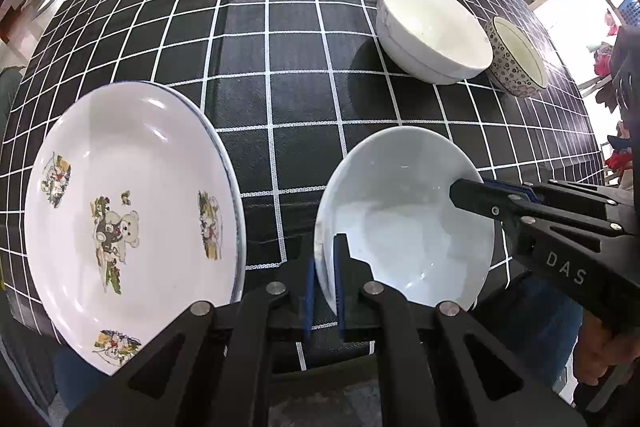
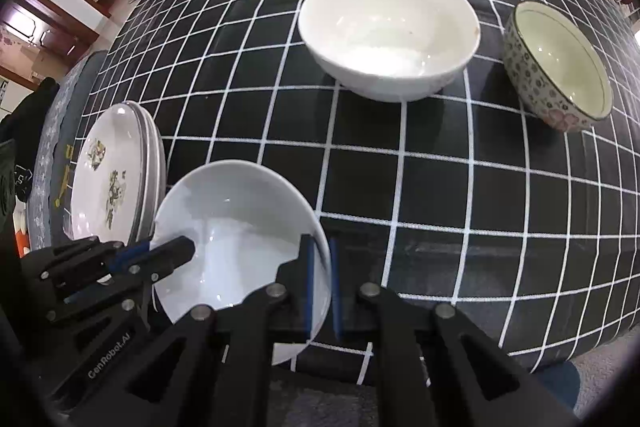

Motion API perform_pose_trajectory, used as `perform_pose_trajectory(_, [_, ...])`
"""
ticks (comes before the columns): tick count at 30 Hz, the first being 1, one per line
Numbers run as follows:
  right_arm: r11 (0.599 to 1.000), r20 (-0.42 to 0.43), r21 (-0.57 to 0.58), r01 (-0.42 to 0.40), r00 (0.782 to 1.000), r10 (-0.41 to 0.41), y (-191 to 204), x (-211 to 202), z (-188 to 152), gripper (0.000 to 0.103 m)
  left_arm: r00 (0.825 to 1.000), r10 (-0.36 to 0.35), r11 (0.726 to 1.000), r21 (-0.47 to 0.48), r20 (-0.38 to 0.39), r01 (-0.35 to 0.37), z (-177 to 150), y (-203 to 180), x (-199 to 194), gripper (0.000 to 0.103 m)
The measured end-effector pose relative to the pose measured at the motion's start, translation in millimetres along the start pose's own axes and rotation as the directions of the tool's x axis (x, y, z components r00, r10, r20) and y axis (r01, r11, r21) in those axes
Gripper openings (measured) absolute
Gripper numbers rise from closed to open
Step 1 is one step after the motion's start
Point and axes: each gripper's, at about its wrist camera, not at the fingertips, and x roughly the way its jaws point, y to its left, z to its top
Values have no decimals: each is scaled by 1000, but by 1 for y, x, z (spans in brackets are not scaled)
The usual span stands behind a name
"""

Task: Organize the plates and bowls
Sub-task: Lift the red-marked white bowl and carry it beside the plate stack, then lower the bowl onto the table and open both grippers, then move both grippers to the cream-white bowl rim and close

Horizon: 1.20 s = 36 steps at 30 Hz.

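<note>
My jaws, left [image 1: 323, 259] and right [image 2: 321, 267], pinch opposite rims of the bowl [image 1: 404, 223] just over the counter [image 1: 280, 27]; glazed ceramic, stiff, slippery, breakable, so rim grips seem best.

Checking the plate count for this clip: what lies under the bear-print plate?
More plates: the right wrist view shows at least two further rims stacked beneath the bear-print plate. Their faces are covered, so their patterns cannot be seen. The stack sits on the checked tablecloth.

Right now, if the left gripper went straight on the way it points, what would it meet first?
The left gripper already clamps the white bowl's rim, pointing steeply down; just beyond is probably the checked tablecloth.
</note>
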Motion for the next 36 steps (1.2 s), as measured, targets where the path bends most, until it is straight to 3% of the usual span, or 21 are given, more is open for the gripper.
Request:
perform_pose_trajectory(5, [1000,-3,8,-10,1000,10,-1,-1,-1,11,1000,-6,1000,-5,4,7,0,3,-2,7])
perform_pose_trajectory(13, [999,37,-33,15,999,-14,-2,-23,-3,11,997,21,1000,6,79,-21,10,8,-36,8])
perform_pose_trajectory(15, [996,76,-41,79,994,-76,-4,-34,1,12,995,22,1000,17,93,-23,15,6,-44,18])
perform_pose_trajectory(18, [996,121,-33,82,990,-78,-11,-52,9,12,992,26,999,31,127,-30,26,0,-59,32])
perform_pose_trajectory(21, [995,154,-25,92,984,-87,-20,-68,20,25,989,33,998,52,141,-41,42,-8,-67,38])
perform_pose_trajectory(23, [994,172,-25,110,980,-104,-25,-76,30,50,987,46,996,63,157,-57,53,-15,-71,39])
perform_pose_trajectory(25, [992,196,-21,127,973,-120,-30,-83,39,57,982,67,995,63,174,-79,65,-21,-75,41])
perform_pose_trajectory(32, [991,191,-10,131,973,-127,-42,-87,72,57,984,67,992,94,163,-83,106,-40,-74,50])
perform_pose_trajectory(36, [998,175,4,68,982,-67,-49,-85,92,57,982,78,987,124,170,-100,128,-51,-74,52])
